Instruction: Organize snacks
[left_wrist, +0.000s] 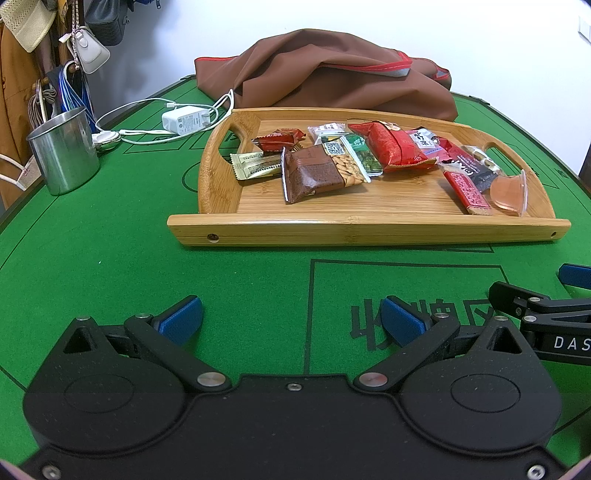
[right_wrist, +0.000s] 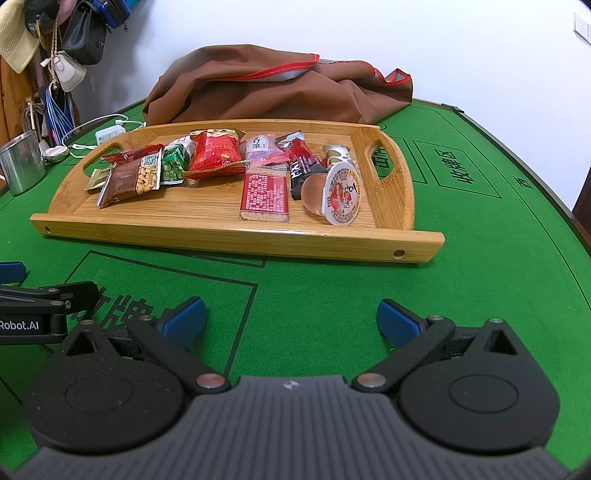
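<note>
A brown cloth bag with red trim (left_wrist: 332, 74) lay slumped at the far side of the green felt table (left_wrist: 110, 258), against the white wall. Off to the left stood a steel cup (left_wrist: 64, 151), upright, with a white charger (left_wrist: 184, 120) and its looped cable (left_wrist: 147, 138) near it. Handbags (right_wrist: 83, 37) and a straw hat (left_wrist: 27, 22) hung in the left corner.

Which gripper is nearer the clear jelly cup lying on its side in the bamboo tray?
Right. The right gripper hovers open just before the tray's near rail, below the jelly cup; the left gripper sits further left, also open.
</note>
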